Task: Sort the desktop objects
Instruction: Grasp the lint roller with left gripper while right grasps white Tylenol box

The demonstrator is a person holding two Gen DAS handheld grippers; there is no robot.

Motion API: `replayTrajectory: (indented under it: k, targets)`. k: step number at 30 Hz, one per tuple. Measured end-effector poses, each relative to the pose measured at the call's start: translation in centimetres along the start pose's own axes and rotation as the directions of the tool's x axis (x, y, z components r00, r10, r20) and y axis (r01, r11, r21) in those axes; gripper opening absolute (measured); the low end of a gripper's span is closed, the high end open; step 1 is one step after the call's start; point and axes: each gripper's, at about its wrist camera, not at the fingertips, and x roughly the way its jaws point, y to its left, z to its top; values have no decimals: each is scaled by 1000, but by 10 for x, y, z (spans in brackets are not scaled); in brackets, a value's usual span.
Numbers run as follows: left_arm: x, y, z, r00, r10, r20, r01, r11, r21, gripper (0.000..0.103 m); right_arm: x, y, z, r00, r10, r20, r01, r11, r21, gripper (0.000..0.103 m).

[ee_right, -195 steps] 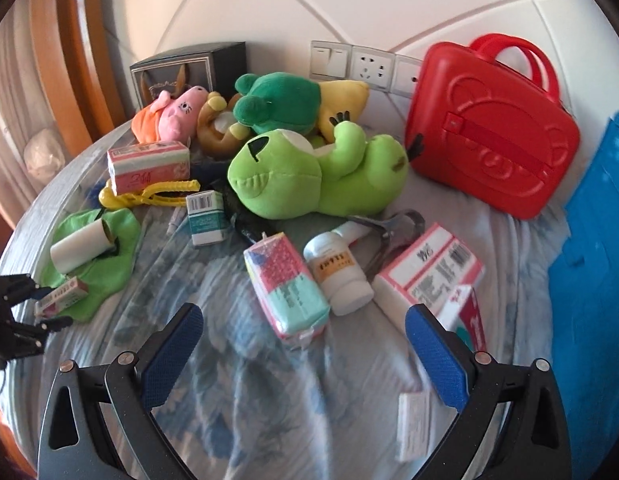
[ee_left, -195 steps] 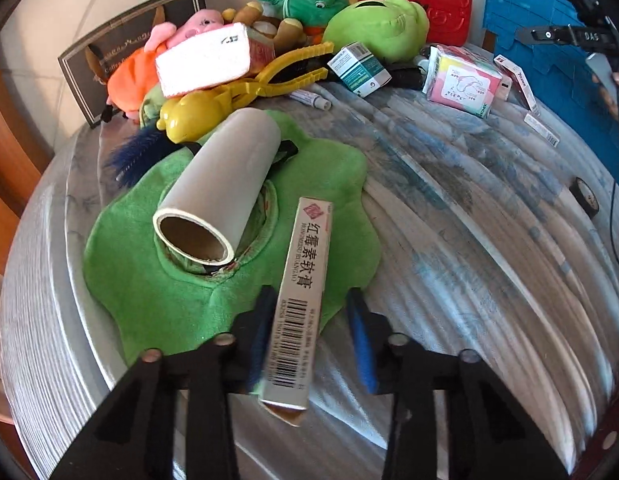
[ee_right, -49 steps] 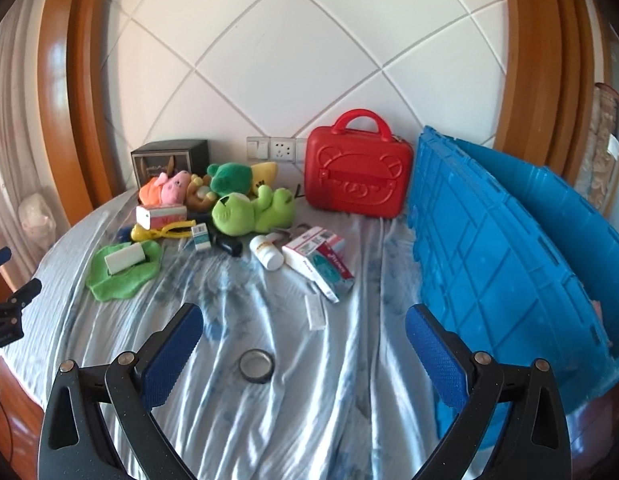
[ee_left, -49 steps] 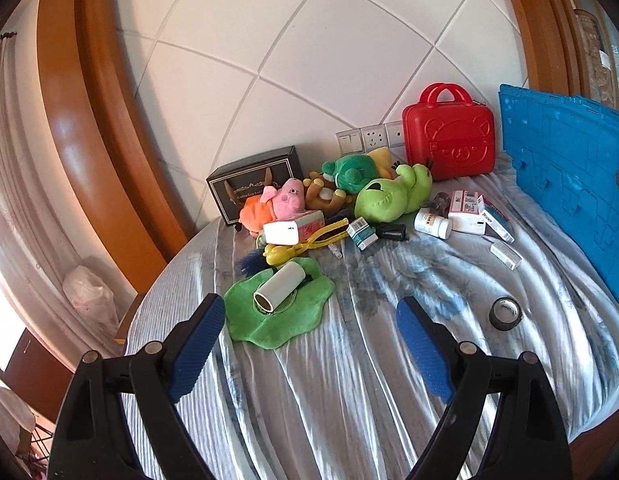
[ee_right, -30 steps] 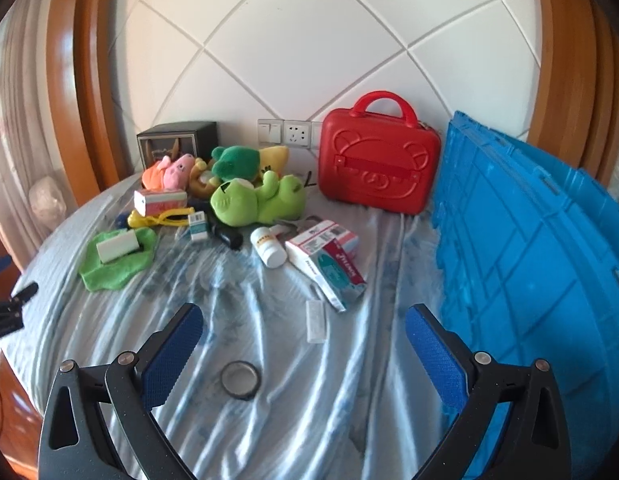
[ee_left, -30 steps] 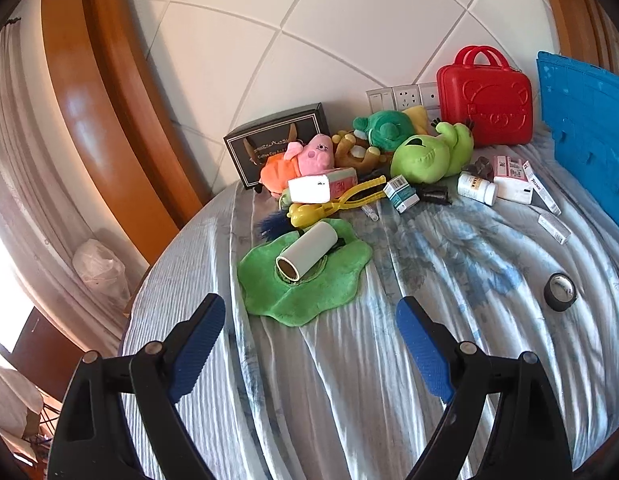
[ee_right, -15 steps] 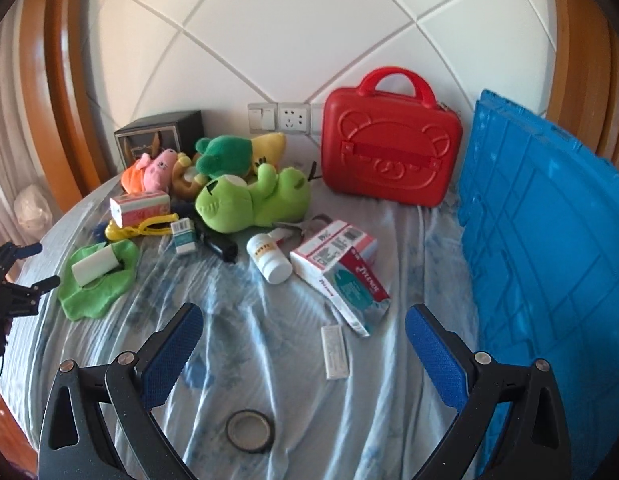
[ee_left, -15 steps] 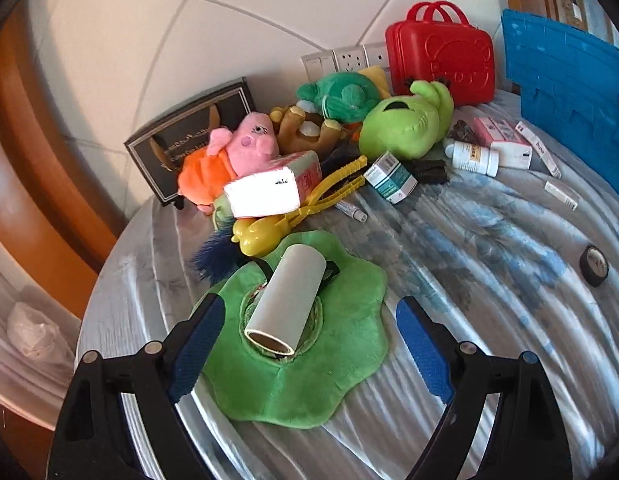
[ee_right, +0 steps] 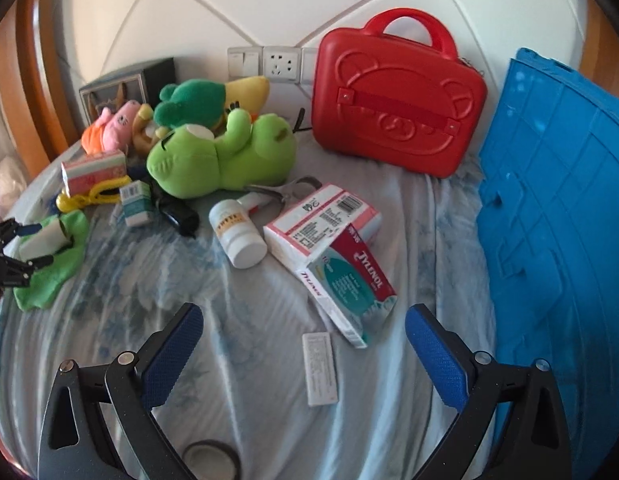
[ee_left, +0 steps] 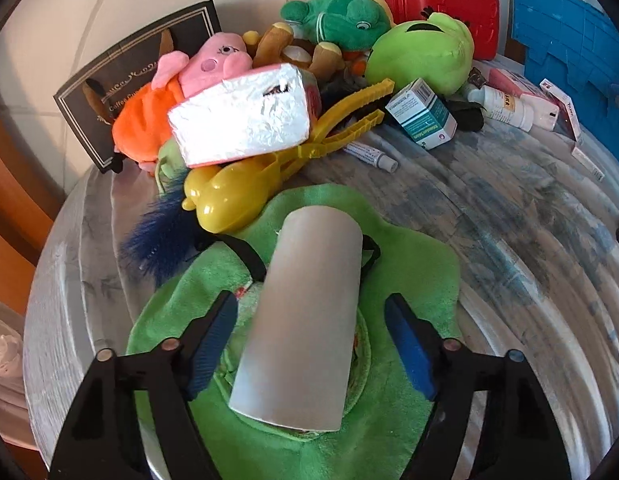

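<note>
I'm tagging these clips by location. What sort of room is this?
Probably a room in a home, perhaps a bedroom: plush toys such as the green frog heaped on a cloth-covered round table, medicine boxes, and wall sockets on a tiled wall.

A round bench [ee_right: 237, 320] under a rumpled blue-and-white cloth carries everything. On it lie a green mat [ee_left: 409, 248], a white pill bottle [ee_right: 237, 236] on its side, a flat white strip [ee_right: 319, 368], stacked medicine boxes [ee_right: 325, 236], a tape roll [ee_right: 211, 456], a red case [ee_right: 397, 108] and plush toys [ee_right: 221, 156].
</note>
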Motion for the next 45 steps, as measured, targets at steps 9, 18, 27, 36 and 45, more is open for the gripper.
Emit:
replayTrajectory:
  k: [9,18,27,36,45]
  targets:
    - [7,-3,-1,1000,-7,-18,7,1000,-24,64,84,-17,7,995,22,-96,-40,981,-188,103]
    - [5,-7,-2,999,16,-30,-18,999,-51,56,118,-49,8,988,-14,-154,-2,994,-106,18]
    - [-4,-14,-6,1000,6,-28,-7,999,-48,45,76,-57,9,992,66,-109,-56,994,89,17]
    - [-49,-35,6,999,2,40,-2,1000,-16,45,21,-33,16,994,110,-21,-107,990,95,17]
    - [-124,-97,41,987,-27,161,14,997,81,45,-54,-19,5,985,153,85,-163,977,135,17]
